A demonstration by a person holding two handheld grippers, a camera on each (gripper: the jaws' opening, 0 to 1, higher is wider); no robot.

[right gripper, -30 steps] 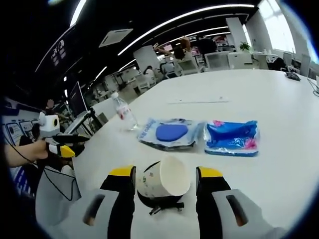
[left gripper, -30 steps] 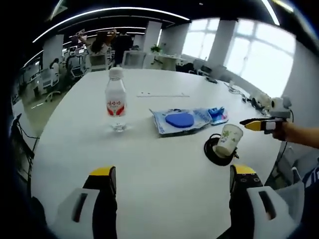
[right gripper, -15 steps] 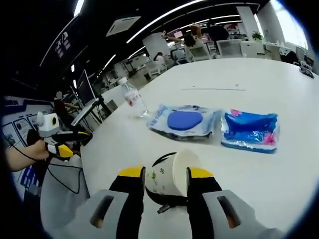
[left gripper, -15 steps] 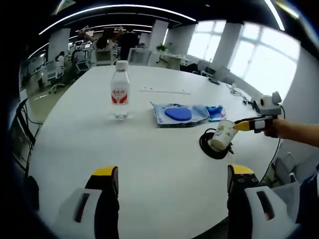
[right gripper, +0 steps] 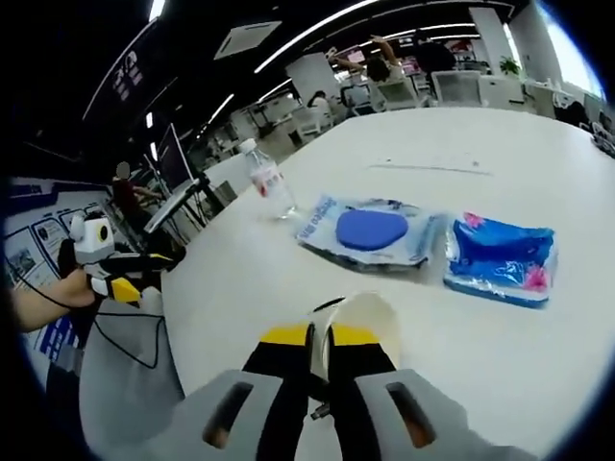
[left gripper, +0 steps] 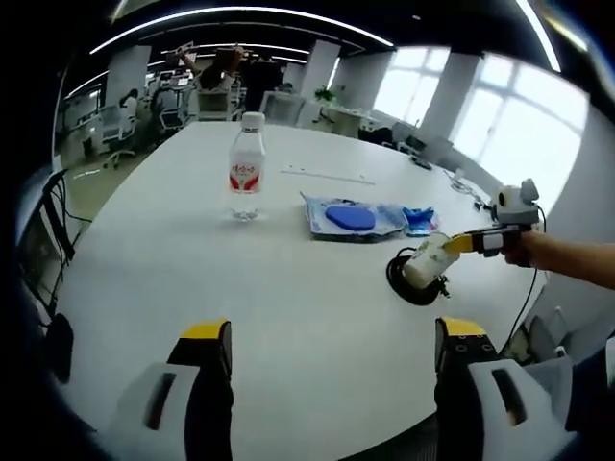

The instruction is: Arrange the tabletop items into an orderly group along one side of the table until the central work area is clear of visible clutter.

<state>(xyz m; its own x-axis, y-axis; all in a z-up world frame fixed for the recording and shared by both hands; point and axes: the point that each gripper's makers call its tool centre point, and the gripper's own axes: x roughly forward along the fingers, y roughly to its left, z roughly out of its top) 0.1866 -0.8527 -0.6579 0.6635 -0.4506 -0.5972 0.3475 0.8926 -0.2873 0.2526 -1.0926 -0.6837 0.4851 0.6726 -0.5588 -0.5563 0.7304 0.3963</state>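
A white paper cup (right gripper: 373,312) with green print lies tilted over a black round base (left gripper: 411,290) near the table edge. My right gripper (right gripper: 319,338) is shut on the cup's wall, its yellow-tipped jaws almost together. In the left gripper view the same cup (left gripper: 429,261) hangs from the right gripper (left gripper: 469,242), with a hand behind it. A clear water bottle (left gripper: 246,179) with a red label stands upright farther in. Beside it lie a clear packet with a blue oval (left gripper: 350,217) and a blue wipes pack (left gripper: 419,220). My left gripper (left gripper: 332,338) is open over the bare near edge.
The big white round table (left gripper: 288,317) has a thin white strip (left gripper: 327,176) lying at its far side. Office chairs and people stand beyond the far edge. In the right gripper view the left gripper (right gripper: 120,276) hovers off the table's left edge, with a cable hanging below it.
The right jaws have closed from wide apart onto the paper cup's wall. The left gripper's view has drawn back a little from the table.
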